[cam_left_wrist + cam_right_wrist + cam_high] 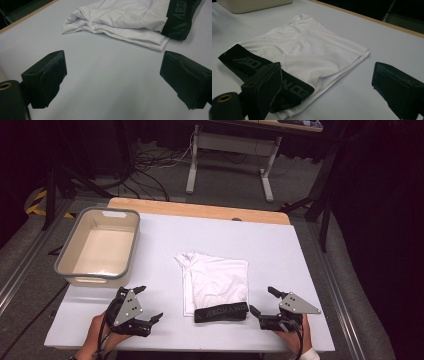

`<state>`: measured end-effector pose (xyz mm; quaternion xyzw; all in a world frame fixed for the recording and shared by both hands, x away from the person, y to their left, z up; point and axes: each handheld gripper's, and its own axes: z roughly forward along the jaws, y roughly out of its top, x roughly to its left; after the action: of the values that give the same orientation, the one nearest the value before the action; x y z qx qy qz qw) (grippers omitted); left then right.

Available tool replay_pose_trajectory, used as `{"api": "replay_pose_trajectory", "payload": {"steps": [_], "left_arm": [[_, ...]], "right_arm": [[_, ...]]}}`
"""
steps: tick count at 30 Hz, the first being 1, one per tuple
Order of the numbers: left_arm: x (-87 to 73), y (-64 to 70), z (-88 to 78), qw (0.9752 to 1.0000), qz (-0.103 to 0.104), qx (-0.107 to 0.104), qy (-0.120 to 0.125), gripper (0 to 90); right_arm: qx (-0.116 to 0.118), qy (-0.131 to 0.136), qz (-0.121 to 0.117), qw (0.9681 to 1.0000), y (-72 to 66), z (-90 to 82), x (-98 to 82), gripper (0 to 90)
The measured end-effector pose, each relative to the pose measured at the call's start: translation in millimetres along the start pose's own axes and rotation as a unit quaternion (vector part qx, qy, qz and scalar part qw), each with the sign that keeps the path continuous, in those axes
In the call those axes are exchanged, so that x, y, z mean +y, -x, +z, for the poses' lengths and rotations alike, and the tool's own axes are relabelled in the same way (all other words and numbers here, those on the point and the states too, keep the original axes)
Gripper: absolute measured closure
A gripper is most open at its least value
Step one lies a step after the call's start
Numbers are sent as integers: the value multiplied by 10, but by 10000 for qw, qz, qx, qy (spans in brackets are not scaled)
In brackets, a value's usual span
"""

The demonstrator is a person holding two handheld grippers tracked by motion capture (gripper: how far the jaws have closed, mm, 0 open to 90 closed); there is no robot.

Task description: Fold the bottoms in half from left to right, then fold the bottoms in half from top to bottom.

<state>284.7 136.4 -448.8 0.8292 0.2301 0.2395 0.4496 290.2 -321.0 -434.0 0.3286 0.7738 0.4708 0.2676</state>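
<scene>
Bare tabletop (280, 245) flanks folded shorts (216, 282); both tools (141, 306) (264, 301) wide, seemingly empty

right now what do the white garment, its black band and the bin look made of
White garment: thin, soft knit fabric, matte; it creases and folds flat. Black band: looks like woven elastic, slight sheen, with tone-on-tone lettering. Bin: probably moulded plastic, smooth cream walls with a grey rim.
</scene>
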Motion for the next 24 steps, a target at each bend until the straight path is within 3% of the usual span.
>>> {"api": "replay_pose_trajectory", "payload": {"steps": [5,9,13,21,24], "left_arm": [[-50,-6,-21,9998,-186,-30,-29,77],[-53,-1,-2,9998,-135,20,-141,81],[-60,-8,29,9996,-211,-25,-187,85],[-51,31,113,9989,-219,-246,-335,93],[-2,62,165,9982,-229,-435,-349,101]], "right_arm": [[65,-81,-73,9999,-24,45,-24,90],[94,-67,-100,9999,-29,70,-8,88],[94,-132,-160,9997,-35,74,-15,90],[175,-262,-93,9995,-41,112,-37,99],[157,-324,-94,9993,-39,101,-69,102]]}}
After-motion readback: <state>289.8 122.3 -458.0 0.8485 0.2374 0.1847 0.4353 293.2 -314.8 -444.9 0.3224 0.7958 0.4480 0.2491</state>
